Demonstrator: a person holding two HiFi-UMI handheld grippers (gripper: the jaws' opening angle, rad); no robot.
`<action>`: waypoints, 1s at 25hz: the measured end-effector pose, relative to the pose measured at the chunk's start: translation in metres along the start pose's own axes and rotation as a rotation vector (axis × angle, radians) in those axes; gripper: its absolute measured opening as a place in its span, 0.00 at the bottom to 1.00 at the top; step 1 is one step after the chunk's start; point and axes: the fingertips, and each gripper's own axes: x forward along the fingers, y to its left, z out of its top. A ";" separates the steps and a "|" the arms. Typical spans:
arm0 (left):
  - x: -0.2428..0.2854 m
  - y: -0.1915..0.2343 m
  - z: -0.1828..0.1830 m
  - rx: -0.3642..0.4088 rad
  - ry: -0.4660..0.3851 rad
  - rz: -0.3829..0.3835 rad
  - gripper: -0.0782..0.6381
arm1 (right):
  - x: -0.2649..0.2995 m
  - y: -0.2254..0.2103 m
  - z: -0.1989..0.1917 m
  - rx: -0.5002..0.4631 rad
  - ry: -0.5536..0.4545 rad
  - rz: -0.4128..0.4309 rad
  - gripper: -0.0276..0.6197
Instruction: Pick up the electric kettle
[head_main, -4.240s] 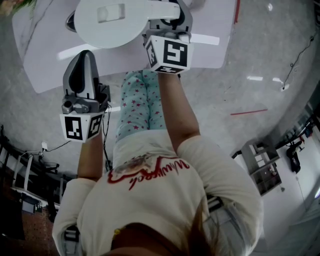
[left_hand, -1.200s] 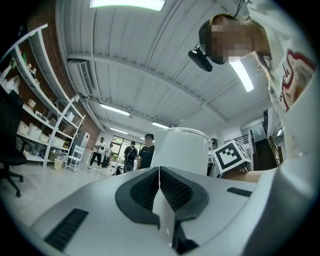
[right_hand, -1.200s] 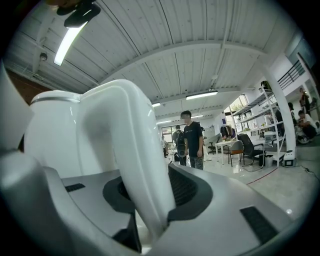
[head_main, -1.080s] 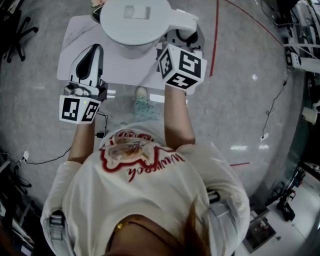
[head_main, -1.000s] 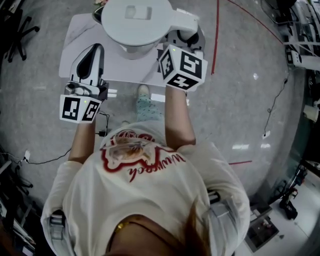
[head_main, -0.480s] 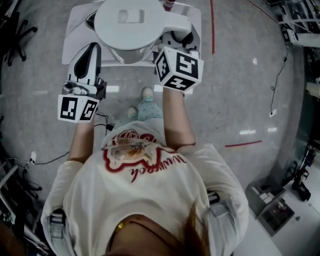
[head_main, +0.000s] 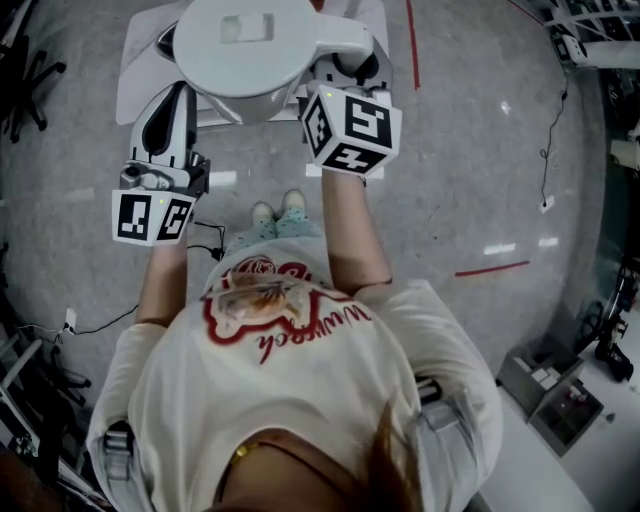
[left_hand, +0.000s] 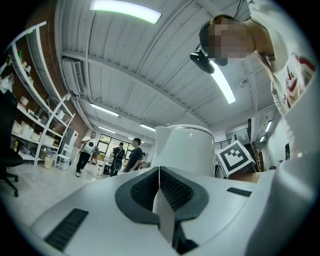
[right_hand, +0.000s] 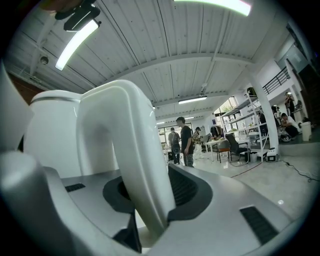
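Observation:
The white electric kettle (head_main: 240, 45) hangs in the air in front of me, over the near edge of the white table (head_main: 140, 70). My right gripper (head_main: 345, 68) is shut on its curved handle (right_hand: 130, 165), which fills the gap between the dark pads; the round body (right_hand: 50, 135) is to its left. The left gripper (head_main: 176, 98) floats beside the kettle's left side without touching it. Its jaws are shut with nothing between them (left_hand: 160, 172), and the kettle body (left_hand: 185, 150) rises just beyond them.
Grey floor lies below, with a red tape line (head_main: 412, 45) and cables (head_main: 205, 250). Several people (right_hand: 182, 140) stand far off, also in the left gripper view (left_hand: 134, 152). Shelves (left_hand: 30, 115) line the left wall; desks and chairs (right_hand: 235, 145) are at the right.
Both grippers and the kettle have drawn back from the table, which has slid toward the top edge of the head view. The grip on the handle is unchanged.

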 end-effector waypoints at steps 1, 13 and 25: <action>-0.003 -0.004 -0.001 -0.001 0.003 -0.006 0.13 | -0.006 -0.001 -0.001 0.002 0.000 -0.006 0.23; -0.042 -0.067 0.005 0.037 0.016 -0.029 0.13 | -0.083 -0.020 0.005 0.025 -0.023 -0.015 0.23; -0.115 -0.179 -0.012 0.028 0.016 0.038 0.13 | -0.198 -0.051 0.001 -0.002 0.004 0.060 0.24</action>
